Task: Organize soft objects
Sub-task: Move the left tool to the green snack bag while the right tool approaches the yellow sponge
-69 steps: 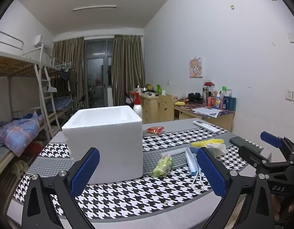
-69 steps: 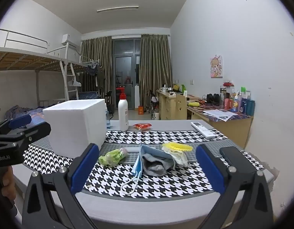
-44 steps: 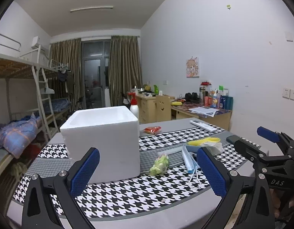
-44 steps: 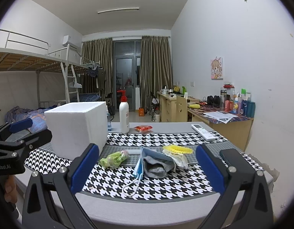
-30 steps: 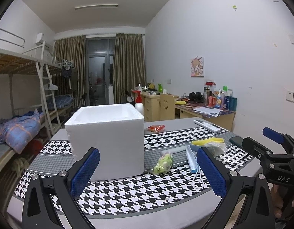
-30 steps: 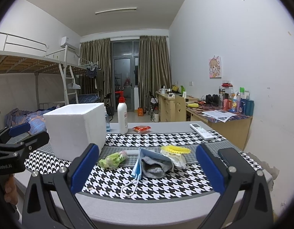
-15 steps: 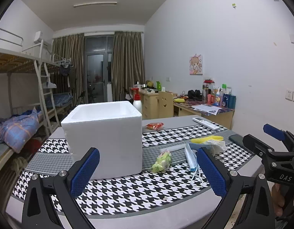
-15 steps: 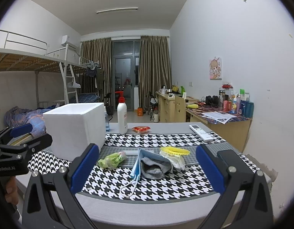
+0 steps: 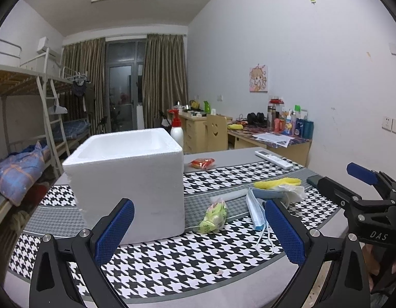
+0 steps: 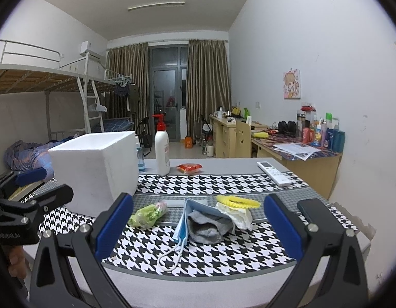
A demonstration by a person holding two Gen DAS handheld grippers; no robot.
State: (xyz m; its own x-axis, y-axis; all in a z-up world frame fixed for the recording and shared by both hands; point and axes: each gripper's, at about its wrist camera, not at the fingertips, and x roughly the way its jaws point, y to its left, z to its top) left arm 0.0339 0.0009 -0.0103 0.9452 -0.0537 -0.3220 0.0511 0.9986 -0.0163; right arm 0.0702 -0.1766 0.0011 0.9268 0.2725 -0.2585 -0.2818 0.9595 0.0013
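While nothing is yet between my fingers, both tools hang above the near edge of the counter [image 10: 223, 286], so the step in hand, as I judge it, is choosing a first soft thing and closing in on it.

Going left to right in the right wrist view: the white foam box [image 10: 95, 164] stands open-topped at the left of centre, and I take it for the place the soft things belong. My left claw [image 9: 198, 231] is spread wide and empty; in its own view the box sits just behind its left finger. Right of the box lies the green crumpled bag [image 10: 147, 213], then the blue face mask [image 10: 187, 218] with the grey sock [image 10: 206, 225] lying against it, its ear loop [image 10: 172, 255] trailing toward me. Beyond these sit the white tissue [image 10: 239, 215] and the yellow ring [image 10: 236, 201], touching. My right claw [image 10: 198, 228] is also spread and empty, framing that heap at lower centre.

To do this well I would come down on one item only, probably the sock, pinching its bunched middle so it doesn't drag the mask along. The loop could snag a finger. The dark phone [image 10: 313, 209] at the right is hard and should stay.
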